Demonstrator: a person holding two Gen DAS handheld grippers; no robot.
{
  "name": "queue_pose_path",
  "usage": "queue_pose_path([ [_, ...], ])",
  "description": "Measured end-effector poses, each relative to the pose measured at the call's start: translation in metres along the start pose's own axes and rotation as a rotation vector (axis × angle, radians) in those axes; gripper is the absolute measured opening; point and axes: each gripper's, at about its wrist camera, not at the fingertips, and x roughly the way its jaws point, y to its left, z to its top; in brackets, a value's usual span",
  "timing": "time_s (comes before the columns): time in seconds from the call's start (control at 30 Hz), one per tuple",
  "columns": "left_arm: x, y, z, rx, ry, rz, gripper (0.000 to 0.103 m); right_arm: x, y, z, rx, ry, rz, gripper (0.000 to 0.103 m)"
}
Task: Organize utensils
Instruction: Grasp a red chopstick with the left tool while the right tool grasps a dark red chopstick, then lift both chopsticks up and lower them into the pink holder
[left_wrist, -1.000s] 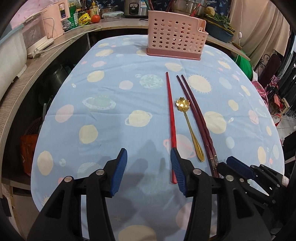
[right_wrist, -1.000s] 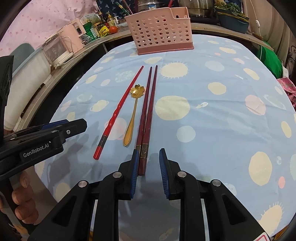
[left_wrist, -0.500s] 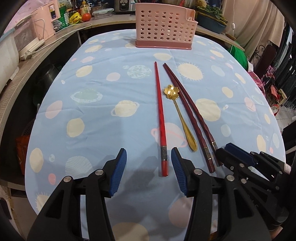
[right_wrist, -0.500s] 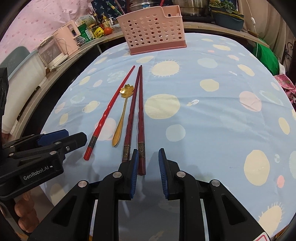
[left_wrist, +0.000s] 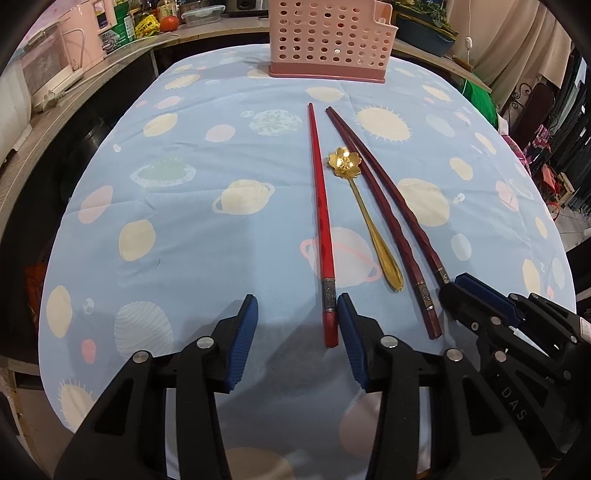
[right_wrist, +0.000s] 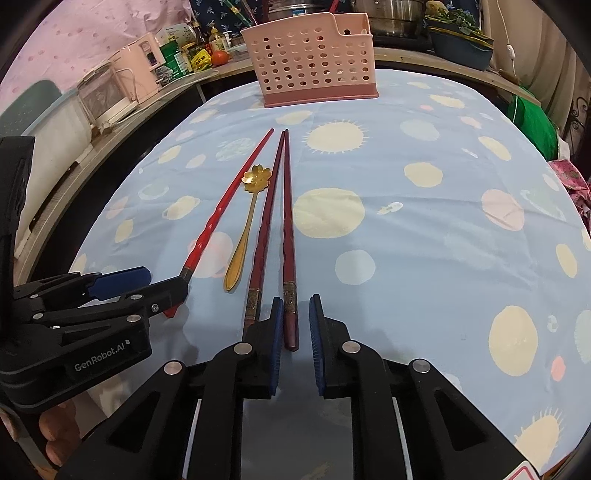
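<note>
A red chopstick (left_wrist: 321, 206), a gold flower-bowl spoon (left_wrist: 369, 221) and two dark red chopsticks (left_wrist: 388, 206) lie side by side on the blue planet-print tablecloth (left_wrist: 177, 229). A pink perforated basket (left_wrist: 328, 40) stands at the far end. My left gripper (left_wrist: 295, 325) is low over the cloth with its jaws closing. The red chopstick's near end lies between them, beside the right pad, with a wide gap to the left pad. My right gripper (right_wrist: 295, 325) is closing around the near end of the right-hand dark chopstick (right_wrist: 288, 221). A small gap shows at its right pad.
A wooden counter (right_wrist: 122, 110) curves around the table's left and back, holding a pink appliance (right_wrist: 136, 62), bottles and a tomato (right_wrist: 221, 57). Pots stand behind the basket (right_wrist: 314, 62). A person's fingers (right_wrist: 51, 435) hold the left gripper. The table's right edge drops toward green fabric (right_wrist: 532, 118).
The left gripper sank toward the cloth and its jaws narrowed, with the red chopstick's end now lying between them. The right gripper's jaws narrowed around the dark chopstick's end.
</note>
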Motion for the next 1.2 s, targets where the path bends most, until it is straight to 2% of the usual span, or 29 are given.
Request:
queue_pose_path([
  [0.07, 0.000, -0.001, 0.000, 0.004, -0.003, -0.004, 0.029, 0.000, -0.001, 0.000, -0.001, -0.001, -0.003, 0.009],
  [0.1, 0.000, -0.001, 0.000, 0.006, -0.004, -0.005, 0.028, 0.000, -0.001, 0.000, -0.001, -0.002, -0.003, 0.008],
  [0.27, 0.000, -0.002, -0.001, 0.012, -0.003, -0.017, 0.007, -0.001, -0.002, -0.001, 0.000, -0.003, 0.000, 0.008],
  [0.47, -0.001, -0.002, -0.001, 0.012, 0.000, -0.021, 0.007, -0.005, -0.005, -0.001, 0.012, -0.013, 0.001, 0.007],
  [0.7, -0.013, -0.005, 0.002, 0.011, -0.020, -0.015, 0.007, -0.026, -0.011, 0.008, 0.037, -0.063, 0.010, 0.007],
  [1.0, -0.051, 0.000, 0.023, -0.015, -0.098, -0.030, 0.007, -0.068, -0.028, 0.035, 0.095, -0.165, 0.032, 0.007],
  [1.2, -0.083, 0.005, 0.052, -0.039, -0.172, -0.053, 0.007, -0.101, -0.043, 0.065, 0.135, -0.257, 0.043, 0.007],
])
